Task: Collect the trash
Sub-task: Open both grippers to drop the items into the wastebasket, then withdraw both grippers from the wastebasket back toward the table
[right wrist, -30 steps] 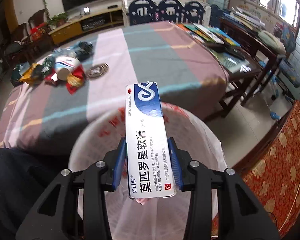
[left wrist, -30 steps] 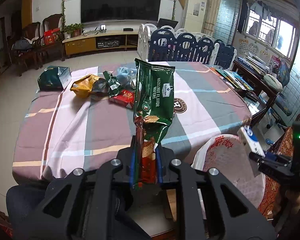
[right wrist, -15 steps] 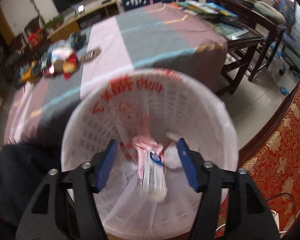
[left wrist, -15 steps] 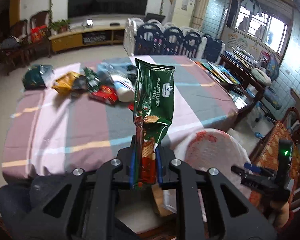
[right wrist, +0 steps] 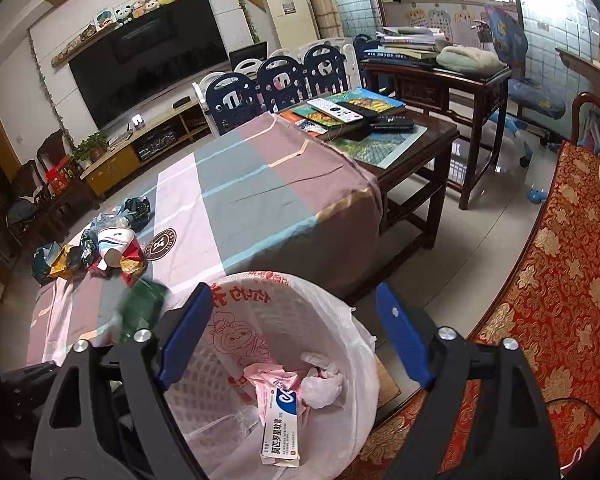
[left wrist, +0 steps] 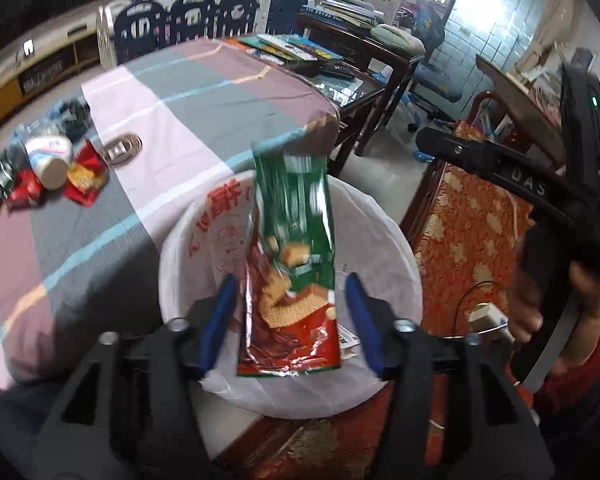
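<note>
Left gripper [left wrist: 287,320] spread wide; wafer wrapper [left wrist: 290,268] loose, unclamped, over lined bin [left wrist: 400,248] beside desk [left wrist: 204,120]. Right gripper [right wrist: 290,338] parted, nothing held. Release best made centred over opening.

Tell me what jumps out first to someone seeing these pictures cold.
A green and red wafer bag hangs between the left gripper's open jaws, above the white lined trash basket. Inside the basket lies a blue and white ointment box. More wrappers sit heaped on the striped table.
</note>
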A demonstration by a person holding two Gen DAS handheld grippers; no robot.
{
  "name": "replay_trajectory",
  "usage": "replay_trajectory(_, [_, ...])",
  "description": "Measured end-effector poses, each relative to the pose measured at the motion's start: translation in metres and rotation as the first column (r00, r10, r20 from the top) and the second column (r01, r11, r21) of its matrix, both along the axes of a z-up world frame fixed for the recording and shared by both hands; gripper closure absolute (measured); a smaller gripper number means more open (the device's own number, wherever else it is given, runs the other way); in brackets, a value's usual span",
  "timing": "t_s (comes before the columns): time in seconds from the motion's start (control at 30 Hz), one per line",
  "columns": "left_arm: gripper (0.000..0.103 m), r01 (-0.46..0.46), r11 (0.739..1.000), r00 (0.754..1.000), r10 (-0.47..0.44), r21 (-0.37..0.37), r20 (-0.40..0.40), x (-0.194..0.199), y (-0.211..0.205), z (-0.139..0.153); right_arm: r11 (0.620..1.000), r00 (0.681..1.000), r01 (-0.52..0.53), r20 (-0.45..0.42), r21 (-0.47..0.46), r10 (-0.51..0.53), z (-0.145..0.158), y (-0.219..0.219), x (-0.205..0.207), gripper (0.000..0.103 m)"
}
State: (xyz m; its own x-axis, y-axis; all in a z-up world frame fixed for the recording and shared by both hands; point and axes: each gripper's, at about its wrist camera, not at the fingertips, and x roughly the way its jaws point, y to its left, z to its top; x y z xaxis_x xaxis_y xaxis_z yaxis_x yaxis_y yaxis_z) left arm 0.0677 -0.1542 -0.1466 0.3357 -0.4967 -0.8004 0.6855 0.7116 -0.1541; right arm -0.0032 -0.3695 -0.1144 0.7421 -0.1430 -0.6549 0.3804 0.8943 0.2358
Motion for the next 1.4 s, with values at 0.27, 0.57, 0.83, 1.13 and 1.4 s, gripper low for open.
replay_trajectory(0.27, [0.015,-0.18,0.984,0.973,0.18,-0.018,0.145,-0.005,0.031,0.025,1.0,1.0,-0.021,-0.006,-0.017,0.021,-0.002,0.011,0.004,0.015])
replay_trajectory(0.57, [0.009,-0.381,0.923,0.911,0.385,-0.054,0.149,0.015,0.07,0.035,0.997,0.997,-0.075,-0.016,-0.013,0.075,-0.005,0.032,0.015,0.015])
replay_trajectory(0.83, [0.009,-0.578,0.807,0.777,0.59,-0.122,0.218,0.02,0.123,0.051,0.992,0.992,-0.122,-0.031,-0.027,0.121,-0.002,0.054,0.028,0.015])
replay_trajectory(1.13, [0.009,-0.622,0.768,0.752,0.641,-0.156,0.155,0.024,0.154,0.051,0.981,0.982,-0.187,-0.027,-0.046,0.186,0.009,0.086,0.04,0.015])
replay_trajectory(1.4, [0.009,-0.658,0.736,0.725,0.676,-0.155,0.134,0.025,0.163,0.046,0.971,0.974,-0.226,-0.019,-0.083,0.226,0.016,0.103,0.044,0.014])
